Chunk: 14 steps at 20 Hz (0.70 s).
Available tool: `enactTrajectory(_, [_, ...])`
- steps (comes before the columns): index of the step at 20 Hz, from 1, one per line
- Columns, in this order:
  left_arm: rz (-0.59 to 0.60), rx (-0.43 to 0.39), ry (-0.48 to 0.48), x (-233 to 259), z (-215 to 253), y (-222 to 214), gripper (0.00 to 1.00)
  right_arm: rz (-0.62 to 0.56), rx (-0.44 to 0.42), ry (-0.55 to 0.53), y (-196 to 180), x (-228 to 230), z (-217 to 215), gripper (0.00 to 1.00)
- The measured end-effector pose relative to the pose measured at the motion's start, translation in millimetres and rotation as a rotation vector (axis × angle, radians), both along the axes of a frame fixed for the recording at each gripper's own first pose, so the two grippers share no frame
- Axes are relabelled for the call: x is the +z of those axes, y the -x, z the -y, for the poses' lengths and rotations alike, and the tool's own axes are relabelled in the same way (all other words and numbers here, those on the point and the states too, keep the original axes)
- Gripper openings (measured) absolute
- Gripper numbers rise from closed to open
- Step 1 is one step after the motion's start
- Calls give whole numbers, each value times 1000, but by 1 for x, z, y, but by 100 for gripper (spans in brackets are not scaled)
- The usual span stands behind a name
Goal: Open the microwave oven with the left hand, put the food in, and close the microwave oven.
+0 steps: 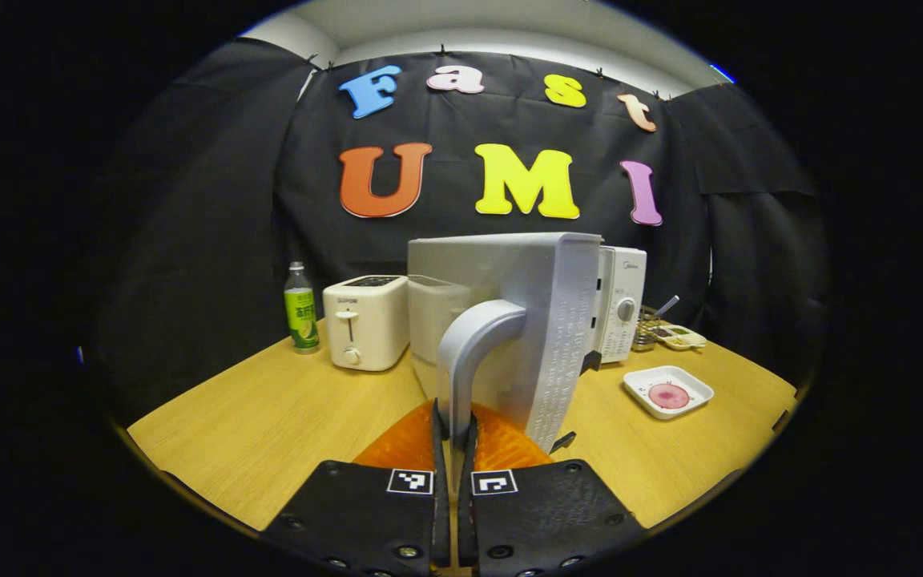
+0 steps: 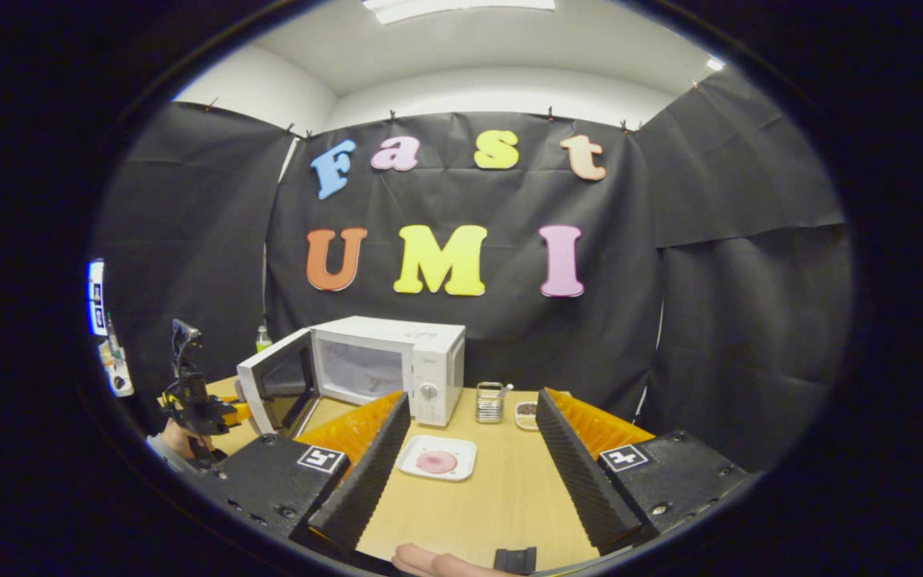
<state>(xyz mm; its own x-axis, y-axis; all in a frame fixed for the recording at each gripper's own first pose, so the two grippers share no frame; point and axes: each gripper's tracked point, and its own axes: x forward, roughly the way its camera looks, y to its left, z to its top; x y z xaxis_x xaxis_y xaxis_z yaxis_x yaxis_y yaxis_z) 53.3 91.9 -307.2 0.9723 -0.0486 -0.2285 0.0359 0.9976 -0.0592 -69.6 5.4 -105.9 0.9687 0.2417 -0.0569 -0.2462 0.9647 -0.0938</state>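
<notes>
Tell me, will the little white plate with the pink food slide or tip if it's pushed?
The white plate sits low and flat on the smooth wooden table, so it would probably slide, not tip. It looks stiff and might chip if dropped. The pink food may shift.

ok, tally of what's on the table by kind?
Appliances: 2, microwave oven, toaster
Bottles: 1, green-label bottle
Dishes: 2, white dish holding food, small tray
Wire racks: 1, wire rack
Total: 6

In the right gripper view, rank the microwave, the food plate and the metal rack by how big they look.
1. Microwave, door swung open.
2. Plate, though it sits nearer the camera.
3. Metal rack.
</notes>
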Motion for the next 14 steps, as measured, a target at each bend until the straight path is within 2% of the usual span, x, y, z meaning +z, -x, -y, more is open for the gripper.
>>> enactTrajectory(1, [1, 9, 8, -1, -15, 1, 3, -2, 14, 3, 2, 0, -8, 100])
enactTrajectory(8, [-1, -82, 95, -9, -51, 4, 4, -70, 93, 12, 6, -12, -49, 100])
enactTrajectory(10, [14, -87, 103, -6, -55, 9, 16, -80, 84, 21, 2, -17, -48, 100])
enactTrajectory(11, [28, -71, 104, -3, -62, 11, 34, -85, 72, 25, -2, -20, -46, 100])
enactTrajectory(12, [26, -59, 113, -3, -68, 17, 41, -92, 62, 26, -5, -24, -44, 100])
enactTrajectory(13, [26, -49, 126, -2, -70, 23, 61, -105, 55, 25, -11, -28, -42, 92])
enactTrajectory(14, [30, -35, 134, 4, -72, 31, 71, -121, 50, 25, -16, -34, -40, 92])
